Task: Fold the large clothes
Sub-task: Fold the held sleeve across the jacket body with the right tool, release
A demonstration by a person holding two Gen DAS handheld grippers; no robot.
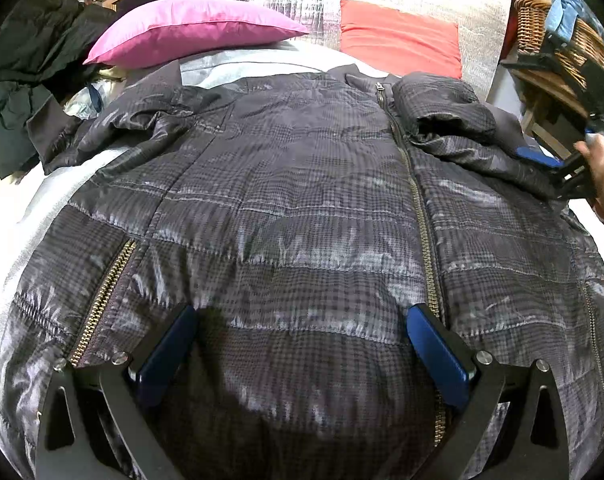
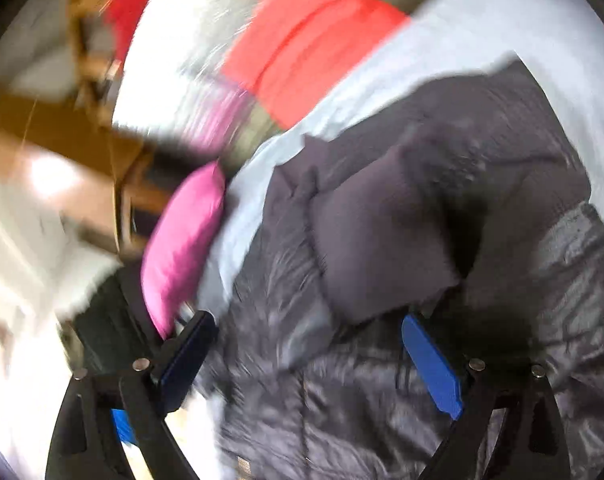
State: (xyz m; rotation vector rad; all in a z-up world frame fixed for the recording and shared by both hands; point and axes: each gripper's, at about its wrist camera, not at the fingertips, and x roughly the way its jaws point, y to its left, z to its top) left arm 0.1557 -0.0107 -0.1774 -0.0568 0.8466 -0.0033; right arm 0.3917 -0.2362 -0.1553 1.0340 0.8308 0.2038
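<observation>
Flat on the bed, zipped grey quilted jacket (image 1: 302, 200); both grippers (image 1: 302, 344) (image 2: 314, 360) gape empty

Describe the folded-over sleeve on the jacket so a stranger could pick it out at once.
Start from the dark quilted jacket spread front-up across the bed, and follow its central zipper up toward the collar. Just right of the zipper's top lies the sleeve, doubled back onto the chest, whereas the other sleeve sprawls outward toward the pink pillow.
</observation>
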